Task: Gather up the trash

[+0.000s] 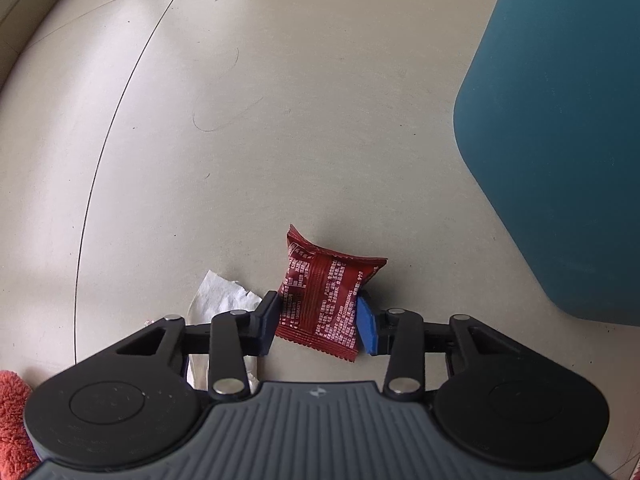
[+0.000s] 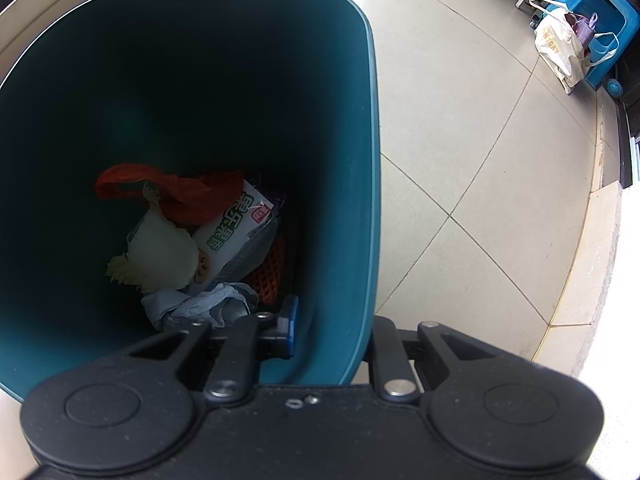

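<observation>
My left hand-held gripper (image 1: 318, 322) pinches red snack wrapper (image 1: 326, 302) on floor near teal bin (image 1: 560, 140) | light, crinkly, slippery; grip mid-body | right hand-held gripper (image 2: 332, 332) clamps bin rim

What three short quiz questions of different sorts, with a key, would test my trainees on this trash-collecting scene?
1. True or false: the red snack wrapper already lies inside the teal bin.
2. Which gripper clamps the bin's wall? A. left gripper B. right gripper
3. What lies on the floor just left of the wrapper in the left wrist view?

Key:
1. False: it is on the floor, between the left gripper's pads, which press on its sides.
2. B: one finger is inside the wall, the other outside.
3. A crumpled white tissue.
</observation>
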A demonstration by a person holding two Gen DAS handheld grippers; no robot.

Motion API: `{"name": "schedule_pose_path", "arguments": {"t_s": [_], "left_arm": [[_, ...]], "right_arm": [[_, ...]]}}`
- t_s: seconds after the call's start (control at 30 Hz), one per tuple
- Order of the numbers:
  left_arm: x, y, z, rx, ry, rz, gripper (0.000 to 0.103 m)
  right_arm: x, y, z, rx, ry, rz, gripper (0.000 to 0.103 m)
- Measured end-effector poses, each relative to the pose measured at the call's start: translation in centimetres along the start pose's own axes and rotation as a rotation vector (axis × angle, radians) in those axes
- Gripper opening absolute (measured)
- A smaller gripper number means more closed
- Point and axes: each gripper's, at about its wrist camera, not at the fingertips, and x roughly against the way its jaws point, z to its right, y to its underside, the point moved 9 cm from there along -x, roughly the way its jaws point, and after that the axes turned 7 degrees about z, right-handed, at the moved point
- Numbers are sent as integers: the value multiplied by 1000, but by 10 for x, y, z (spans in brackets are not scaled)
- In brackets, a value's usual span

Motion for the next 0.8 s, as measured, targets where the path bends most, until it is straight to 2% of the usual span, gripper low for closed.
{"name": "schedule_pose_path", "arguments": {"t_s": [0.1, 0.23, 0.33, 0.5, 0.67, 0.7, 0.77, 0.8], "left_arm": [[12, -2, 6, 11, -6, -4, 29], [33, -5, 8, 29, -18, 16, 28], [50, -11, -1, 61, -26, 30, 20], [84, -21, -13, 98, -34, 69, 19], [102, -30, -10, 116, 66, 82, 20], [98, -30, -9, 125, 84, 81, 22], [88, -30, -6, 142, 122, 74, 33], [84, -29, -4, 141, 125, 75, 49]], "right_arm": [[1, 1, 0, 1, 0, 3, 17], [1, 2, 1, 2, 4, 9, 15], [2, 2, 0, -3, 3, 14, 15], [2, 4, 3, -9, 2, 22, 13], [2, 4, 4, -15, 0, 21, 13], [2, 5, 4, -15, -1, 21, 13], [2, 4, 4, -14, -2, 21, 13], [2, 4, 4, -12, -2, 21, 13]]}}
